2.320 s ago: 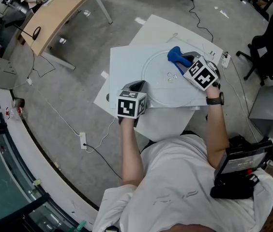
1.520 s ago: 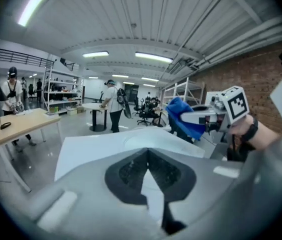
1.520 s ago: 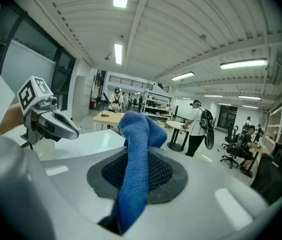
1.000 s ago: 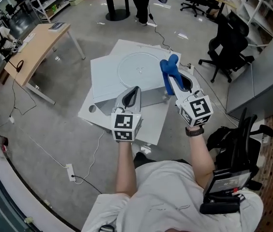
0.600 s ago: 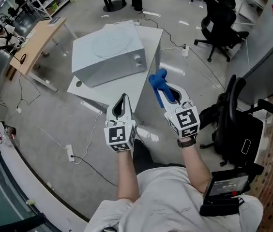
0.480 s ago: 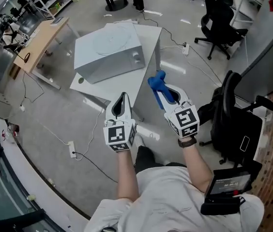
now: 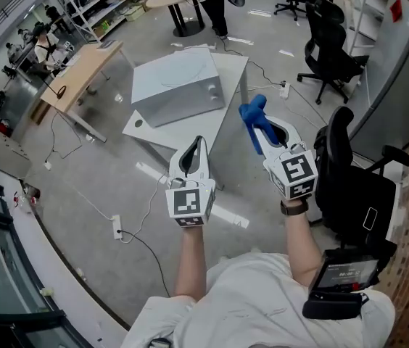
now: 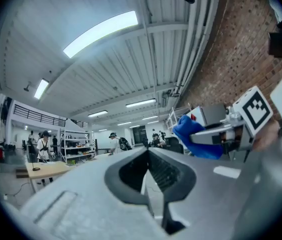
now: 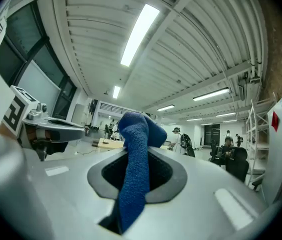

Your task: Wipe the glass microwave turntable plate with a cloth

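The white table point(image 7: 233, 62) carries the microwave point(image 7: 190, 96), well apart from both grippers. The glass turntable plate point(image 7: 179, 75) seems to lie on its top — only a faint arc shows there. Both tools are held high off the work, so no wiping is under way. The left gripper point(image 7: 199, 143) has its jaws pressed together on nothing, idle. The right gripper point(image 7: 264, 130) pinches the blue cloth point(image 7: 252, 112), whose bunched end sticks out past the tips — likely as the wiping pad.

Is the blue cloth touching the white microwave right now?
No, the blue cloth is pinched in the right gripper, up in the air, well apart from the microwave.
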Demonstrator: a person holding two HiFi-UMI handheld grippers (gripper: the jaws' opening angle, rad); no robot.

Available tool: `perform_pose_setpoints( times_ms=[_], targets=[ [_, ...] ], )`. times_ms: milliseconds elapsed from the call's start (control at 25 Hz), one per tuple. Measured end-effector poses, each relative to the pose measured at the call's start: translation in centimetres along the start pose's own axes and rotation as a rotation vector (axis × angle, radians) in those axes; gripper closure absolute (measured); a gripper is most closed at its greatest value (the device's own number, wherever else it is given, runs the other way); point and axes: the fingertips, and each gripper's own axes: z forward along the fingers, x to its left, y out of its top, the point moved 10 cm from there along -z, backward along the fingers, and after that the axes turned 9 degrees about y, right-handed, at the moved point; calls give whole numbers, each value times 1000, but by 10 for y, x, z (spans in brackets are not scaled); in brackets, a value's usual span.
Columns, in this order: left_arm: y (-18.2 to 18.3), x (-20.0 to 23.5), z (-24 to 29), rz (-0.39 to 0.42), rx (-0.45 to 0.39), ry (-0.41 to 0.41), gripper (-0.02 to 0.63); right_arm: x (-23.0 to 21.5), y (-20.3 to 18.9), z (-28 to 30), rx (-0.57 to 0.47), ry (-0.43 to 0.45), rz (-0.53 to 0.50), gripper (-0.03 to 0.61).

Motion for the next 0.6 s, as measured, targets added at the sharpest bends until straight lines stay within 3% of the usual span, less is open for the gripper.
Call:
perform_pose_setpoints(
  times_ms=[160,600],
  targets=[
    [10,23,-31,16,-8,41,611,19,18,1,-33,0,3,514],
    [23,66,-76,-24,-42,91,611,100,38,27,-51,157,-35,514]
  ],
)
